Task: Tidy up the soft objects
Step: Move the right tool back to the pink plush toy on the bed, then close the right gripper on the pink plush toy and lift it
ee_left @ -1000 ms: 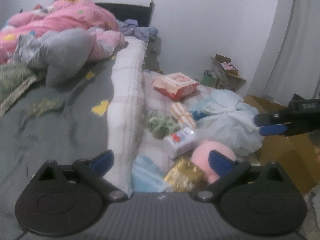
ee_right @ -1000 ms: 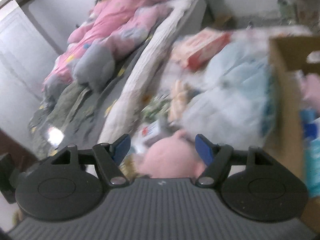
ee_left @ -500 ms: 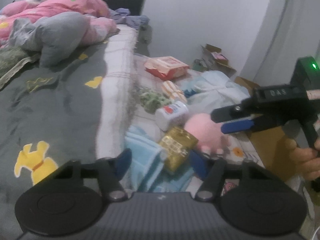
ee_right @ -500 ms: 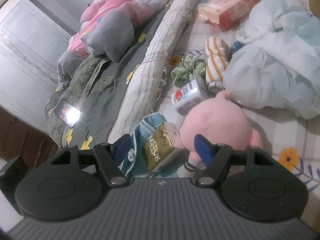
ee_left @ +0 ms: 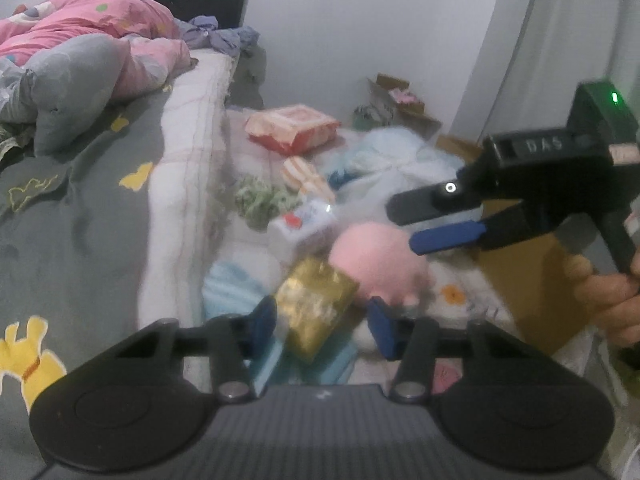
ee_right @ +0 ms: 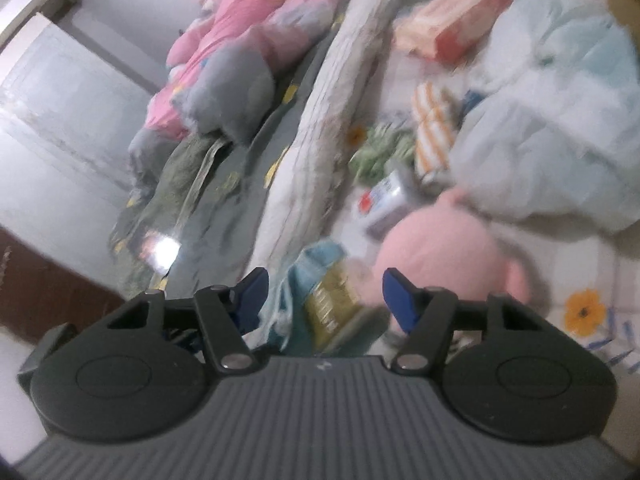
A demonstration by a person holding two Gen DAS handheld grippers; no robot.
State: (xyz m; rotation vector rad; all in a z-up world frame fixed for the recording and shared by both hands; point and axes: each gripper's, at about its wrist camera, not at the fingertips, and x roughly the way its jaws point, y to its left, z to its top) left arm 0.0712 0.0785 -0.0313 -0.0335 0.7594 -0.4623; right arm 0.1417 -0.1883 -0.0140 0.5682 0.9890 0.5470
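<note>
Both grippers have come down lower over the pile of soft things beside the bed since the earlier frames, and both sets of jaws have just been closing. In the left wrist view the left gripper point(ee_left: 322, 322) sits at the bottom centre, its blue pads drawn in narrow either side of a gold foil packet point(ee_left: 316, 304); the packet lies between them, but I cannot tell whether the pads press on it. A pink plush toy point(ee_left: 378, 268) lies just right of the packet, touching it, with a light blue cloth point(ee_left: 232, 286) underneath on the left. The right gripper point(ee_left: 434, 224) reaches in from the right edge of that view, above the plush, held by a hand point(ee_left: 608, 296). In the right wrist view its jaws stand half wide, and the packet and the edge of the plush show between them, untouched. Further up lie a white tissue pack point(ee_left: 300, 228), a green cloth point(ee_left: 260, 200), striped socks point(ee_left: 306, 178) and a pale blue bundle point(ee_left: 396, 164).
</note>
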